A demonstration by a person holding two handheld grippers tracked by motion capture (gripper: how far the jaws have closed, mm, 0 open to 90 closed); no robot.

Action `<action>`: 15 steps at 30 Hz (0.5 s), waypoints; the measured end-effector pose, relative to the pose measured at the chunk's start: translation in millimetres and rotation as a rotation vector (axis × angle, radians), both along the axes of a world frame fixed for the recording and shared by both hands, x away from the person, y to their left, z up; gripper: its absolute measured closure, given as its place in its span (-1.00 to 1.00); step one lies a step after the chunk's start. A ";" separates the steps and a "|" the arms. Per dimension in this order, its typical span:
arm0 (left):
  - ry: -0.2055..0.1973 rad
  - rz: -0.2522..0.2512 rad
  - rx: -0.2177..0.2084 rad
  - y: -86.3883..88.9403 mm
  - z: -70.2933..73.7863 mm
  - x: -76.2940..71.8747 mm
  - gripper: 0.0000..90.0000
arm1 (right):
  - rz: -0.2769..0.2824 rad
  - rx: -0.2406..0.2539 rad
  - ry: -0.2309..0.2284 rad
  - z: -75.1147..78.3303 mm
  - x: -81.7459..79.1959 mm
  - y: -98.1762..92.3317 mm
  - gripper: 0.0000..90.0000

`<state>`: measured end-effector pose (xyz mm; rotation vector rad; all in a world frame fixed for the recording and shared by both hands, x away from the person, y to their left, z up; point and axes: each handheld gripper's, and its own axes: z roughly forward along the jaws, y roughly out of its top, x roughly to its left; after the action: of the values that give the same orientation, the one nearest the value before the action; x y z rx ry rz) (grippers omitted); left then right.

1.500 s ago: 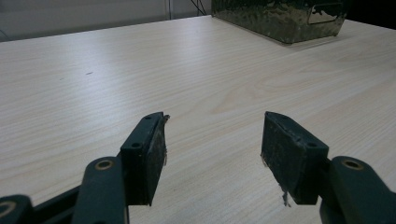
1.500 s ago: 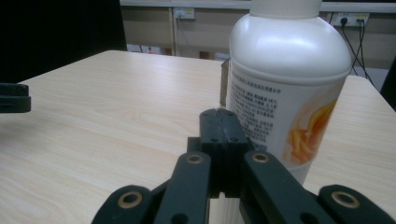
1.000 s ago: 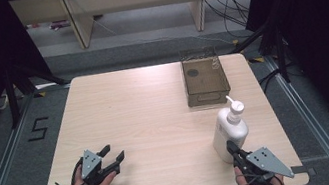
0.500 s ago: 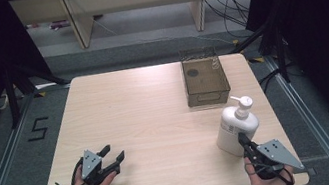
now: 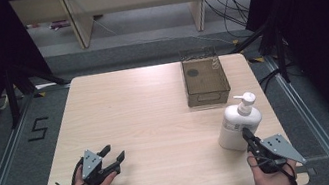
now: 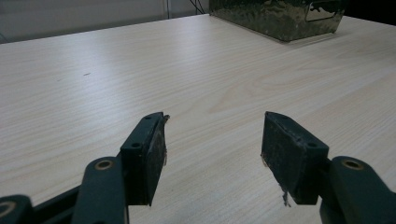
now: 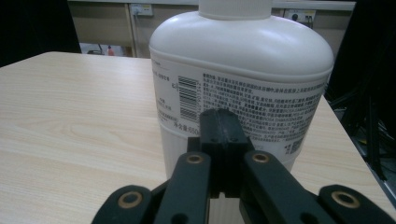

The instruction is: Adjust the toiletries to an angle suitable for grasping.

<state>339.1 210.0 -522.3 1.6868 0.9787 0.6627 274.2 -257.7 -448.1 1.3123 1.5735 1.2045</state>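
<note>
A pale wood table was seen under the high view, w/ dark floor around it and shelving at the back.

The right gripper was held at the table's near right corner, jaws pressed fully together w/ nothing pinched between them. In the right gripper view the closed tips were pointed straight at the label side of a white pump bottle, right up against it or very nearly; actual contact couldn't be told. The bottle was stood upright near the right edge, pump head on top, just in front of that gripper.

The left gripper was rested at the near left, well apart from the bottle, jaws spread wide and nothing between them. In the left gripper view just bare tabletop was seen between the two pads.

Further back on the right side, a dark see-through box was sat on the table, behind the bottle and not touching it. A "5" was marked on the floor to the left.
</note>
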 end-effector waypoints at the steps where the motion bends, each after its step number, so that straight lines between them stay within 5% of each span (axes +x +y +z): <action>1: 0.000 0.000 0.002 0.0 0.0 0.0 -0.13 | 0.008 -0.022 -0.013 -0.2 1.4 -1.8 1.00; 15: 0.004 -0.003 0.002 -0.5 0.0 -0.1 -0.13 | -0.009 -0.019 -0.005 1.3 0.4 -3.2 1.00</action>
<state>339.0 209.5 -522.2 1.6914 0.9784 0.6593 274.6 -260.8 -446.8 1.3027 1.5702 1.1836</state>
